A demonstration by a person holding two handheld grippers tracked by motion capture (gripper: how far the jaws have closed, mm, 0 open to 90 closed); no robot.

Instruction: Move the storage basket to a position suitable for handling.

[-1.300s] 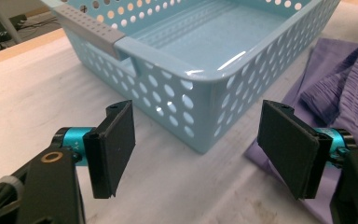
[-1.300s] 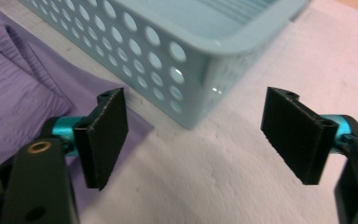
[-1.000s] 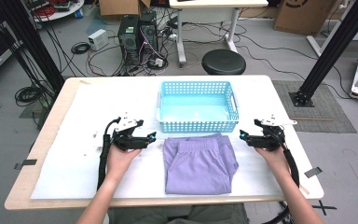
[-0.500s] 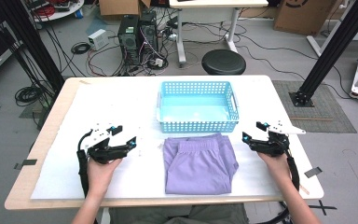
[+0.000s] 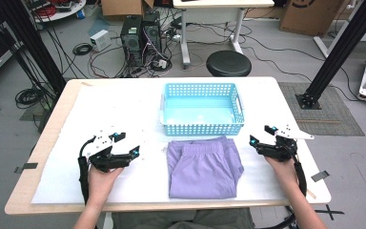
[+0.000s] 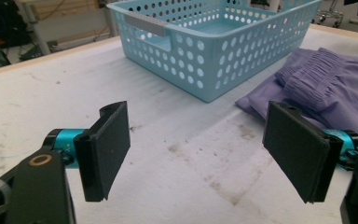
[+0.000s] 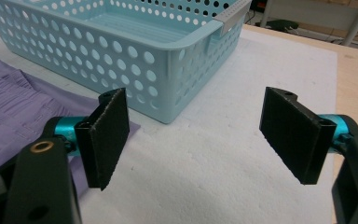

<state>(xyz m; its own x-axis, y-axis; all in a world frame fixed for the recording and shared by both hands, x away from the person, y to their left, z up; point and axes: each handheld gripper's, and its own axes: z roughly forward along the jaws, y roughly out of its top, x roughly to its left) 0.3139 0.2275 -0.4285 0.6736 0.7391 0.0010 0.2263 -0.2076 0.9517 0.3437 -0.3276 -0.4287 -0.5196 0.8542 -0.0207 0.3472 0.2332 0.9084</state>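
White-covered table (image 5: pixel 124 109), blue basket (image 5: pixel 201 108); folded purple garment (image 5: pixel 204 167), perhaps shorts

Basket (image 5: pixel 201 110): light blue plastic, perforated, faintly glossy. Shorts (image 5: pixel 203 164): lilac cloth, matt, gathered at the waistband. Table (image 5: pixel 43 143): pale wood edge under a white, grainy, stained matt sheet (image 5: pixel 124 109). Left gripper (image 6: pixel 200 151) jaws: black, matt; teal metal-look collars.

1. A lab or workshop is indicated by black aluminium frame posts (image 5: pixel 28 43) beside the desk (image 5: pixel 124 102).
2. Computer towers (image 5: pixel 140 36) and tangled cables (image 5: pixel 102 59) are seen on the floor.
3. Cardboard boxes (image 5: pixel 310 14) are stacked behind.
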